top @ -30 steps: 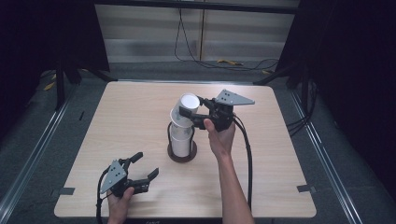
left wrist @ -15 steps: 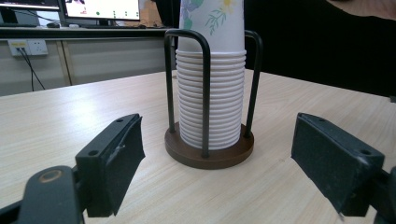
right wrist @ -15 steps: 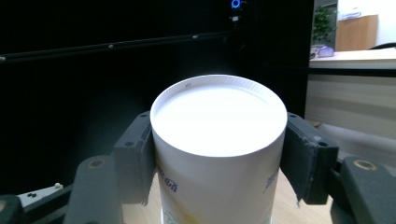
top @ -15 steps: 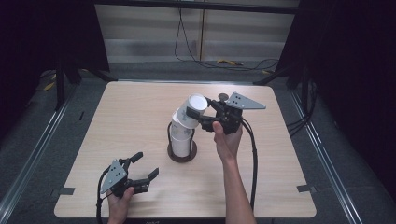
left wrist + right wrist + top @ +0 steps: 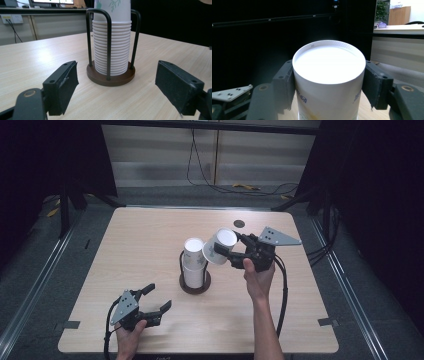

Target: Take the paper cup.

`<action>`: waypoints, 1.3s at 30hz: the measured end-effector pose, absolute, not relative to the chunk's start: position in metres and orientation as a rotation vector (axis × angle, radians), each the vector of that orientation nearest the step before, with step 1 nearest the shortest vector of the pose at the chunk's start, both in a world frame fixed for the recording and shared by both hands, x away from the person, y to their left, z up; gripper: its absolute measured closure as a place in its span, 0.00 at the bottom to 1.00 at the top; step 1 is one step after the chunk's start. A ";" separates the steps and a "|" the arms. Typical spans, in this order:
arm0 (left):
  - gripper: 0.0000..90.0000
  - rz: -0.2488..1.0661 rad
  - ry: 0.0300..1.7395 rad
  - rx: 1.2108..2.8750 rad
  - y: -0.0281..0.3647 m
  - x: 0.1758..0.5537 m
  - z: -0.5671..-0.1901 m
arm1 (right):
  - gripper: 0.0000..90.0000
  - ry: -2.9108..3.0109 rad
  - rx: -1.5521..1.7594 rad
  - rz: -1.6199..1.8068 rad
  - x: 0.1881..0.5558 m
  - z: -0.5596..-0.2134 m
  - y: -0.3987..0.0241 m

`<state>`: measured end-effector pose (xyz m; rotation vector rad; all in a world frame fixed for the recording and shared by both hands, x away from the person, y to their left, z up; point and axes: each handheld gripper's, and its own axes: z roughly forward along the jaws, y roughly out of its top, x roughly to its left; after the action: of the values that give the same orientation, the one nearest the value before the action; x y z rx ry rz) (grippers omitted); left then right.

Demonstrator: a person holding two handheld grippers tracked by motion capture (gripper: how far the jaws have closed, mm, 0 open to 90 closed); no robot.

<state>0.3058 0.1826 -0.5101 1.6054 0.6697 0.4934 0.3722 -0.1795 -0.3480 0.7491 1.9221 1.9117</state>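
In the high view, the right gripper [image 5: 226,254] clamps a single paper cup [image 5: 219,246], now tilted and drawn off to the right of the cup stack [image 5: 193,262] it sat over a second ago. The stack stays upright in its wire holder [image 5: 195,284] at mid-table. The left gripper [image 5: 159,300] rests near the front edge.

In the left gripper view, the jaws stand apart with nothing between them, having just narrowed a little; the stack [image 5: 112,40] stands ahead.

In the right gripper view, both pads press the cup [image 5: 329,80], its flat bottom facing the camera. One cup appears separated.
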 end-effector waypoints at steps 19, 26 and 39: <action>0.20 0.400 0.606 1.642 0.163 0.316 -0.501 | 0.39 2.034 0.747 1.884 0.355 -0.371 -0.187; 0.20 0.382 0.595 1.633 0.159 0.317 -0.499 | 0.39 2.045 0.745 1.890 0.347 -0.378 -0.188; 0.19 0.349 0.558 1.642 0.152 0.317 -0.494 | 0.39 2.096 0.748 1.894 0.338 -0.398 -0.181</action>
<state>0.3170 0.1517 -0.4942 1.6420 0.5576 0.3495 0.3384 -0.1805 -0.3980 0.7479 2.0958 1.8945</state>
